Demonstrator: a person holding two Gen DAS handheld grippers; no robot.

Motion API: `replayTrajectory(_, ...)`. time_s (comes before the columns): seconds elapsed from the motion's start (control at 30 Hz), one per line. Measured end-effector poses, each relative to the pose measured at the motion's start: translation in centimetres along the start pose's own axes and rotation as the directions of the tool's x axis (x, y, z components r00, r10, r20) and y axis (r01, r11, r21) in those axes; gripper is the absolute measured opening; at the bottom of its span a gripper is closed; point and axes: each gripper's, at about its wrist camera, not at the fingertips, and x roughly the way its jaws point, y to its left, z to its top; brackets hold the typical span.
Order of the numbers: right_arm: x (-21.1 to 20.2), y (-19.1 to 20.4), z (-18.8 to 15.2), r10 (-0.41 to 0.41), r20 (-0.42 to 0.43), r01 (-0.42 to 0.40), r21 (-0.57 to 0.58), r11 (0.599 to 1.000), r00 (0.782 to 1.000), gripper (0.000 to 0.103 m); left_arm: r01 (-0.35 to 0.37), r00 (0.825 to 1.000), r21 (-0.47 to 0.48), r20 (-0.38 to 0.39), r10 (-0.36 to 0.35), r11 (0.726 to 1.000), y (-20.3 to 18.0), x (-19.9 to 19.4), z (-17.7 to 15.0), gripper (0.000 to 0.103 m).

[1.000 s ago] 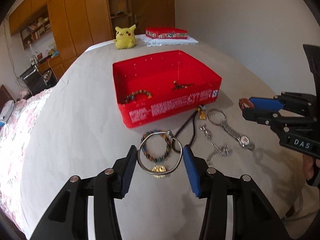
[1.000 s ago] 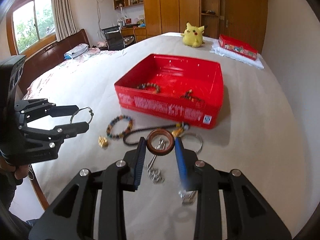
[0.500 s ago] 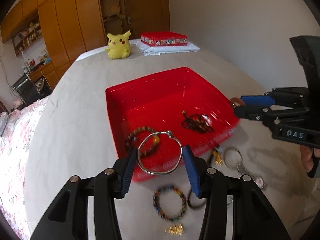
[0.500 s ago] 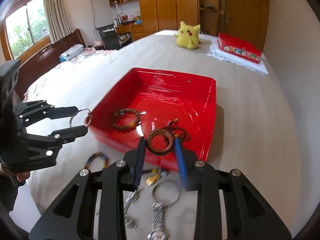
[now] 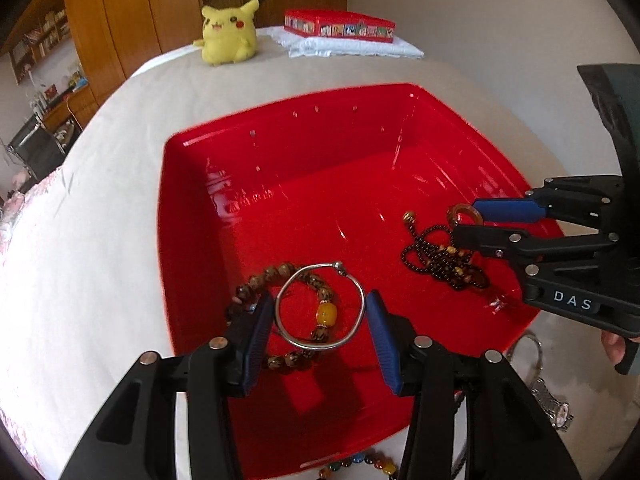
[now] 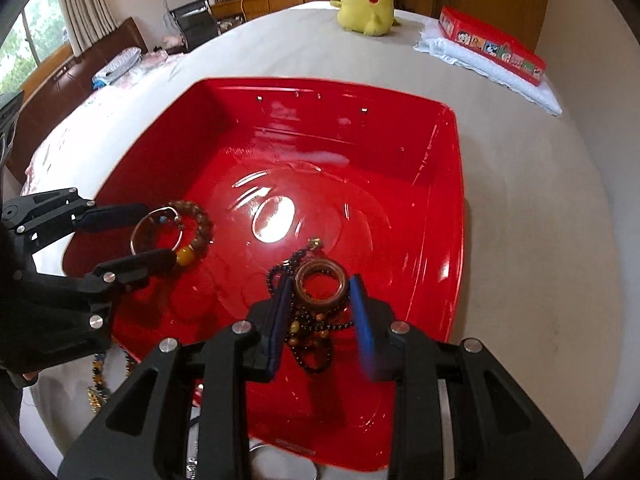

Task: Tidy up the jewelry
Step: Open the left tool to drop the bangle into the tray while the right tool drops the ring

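A red plastic bin [image 5: 192,240] [image 6: 452,208] sits on the beige table. My left gripper [image 5: 320,322] [image 6: 148,236] is shut on a silver bangle [image 5: 320,344] [image 6: 138,232], held over the bin's near left part above a brown bead bracelet with a yellow bead [image 5: 326,316] [image 6: 196,224]. My right gripper [image 6: 320,300] [image 5: 464,224] is shut on a brown ring [image 6: 320,284] [image 5: 464,214], held over a dark bead necklace [image 5: 444,260] [image 6: 312,344] in the bin.
A multicoloured bead bracelet [image 5: 360,464] and a silver watch [image 5: 554,404] lie on the table in front of the bin. A yellow plush toy [image 5: 228,36] [image 6: 368,4] and a flat red box on white cloth [image 5: 340,28] [image 6: 492,44] stand at the far end.
Both grippers have moved forward from above the loose jewelry to over the inside of the red bin, still holding the bangle and the ring.
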Motion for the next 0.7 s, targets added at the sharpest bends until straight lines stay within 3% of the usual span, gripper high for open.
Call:
replayTrajectory(0.23, 0.4, 0.5, 0.2, -0.017, -0.015, 0.017, -0.034, 0.999, 1.0, 0.032, -0.011, 1.0, -0.012, -0.006, 0.011, 1.0, 0.4, 0.1, 0.1, 0.048)
replayTrajectory(0.4, -0.1, 0.6, -0.1, -0.008, -0.012, 0.008, -0.027, 1.0, 1.0, 0.042, -0.016, 1.0, -0.01, 0.005, 0.016, 1.0, 0.3, -1.1, -0.3, 0.048)
replayTrajectory(0.7, -6.9, 1.2, -2.9, 0.024, 0.096, -0.022, -0.013, 1.0, 0.995, 0.044, -0.063, 0.993, 0.031, 0.106, 0.06, 0.997, -0.5, -7.6, -2.1, 0.059)
